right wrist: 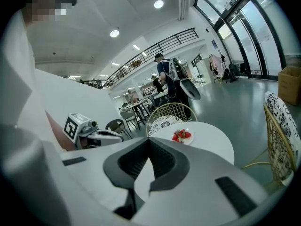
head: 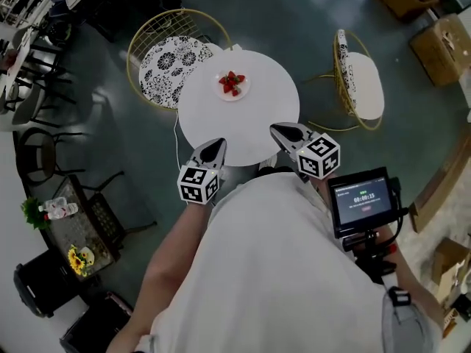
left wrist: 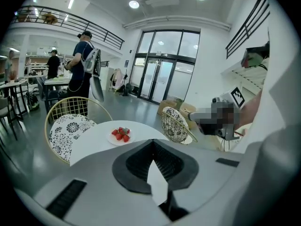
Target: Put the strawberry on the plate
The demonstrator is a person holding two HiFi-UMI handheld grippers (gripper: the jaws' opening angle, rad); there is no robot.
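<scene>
Round white surface (head: 239, 127) stands on a glossy grey floor (head: 294, 13); gold wire chairs (head: 173, 61) flank it, tall glass doors (left wrist: 162, 76) beyond it.

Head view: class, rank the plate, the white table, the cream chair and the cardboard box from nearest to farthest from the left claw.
1. White table, straight ahead of the left claw.
2. Plate, on the table's far side.
3. Cream chair, on the floor to the table's right.
4. Cardboard box, in the far upper right corner.
</scene>
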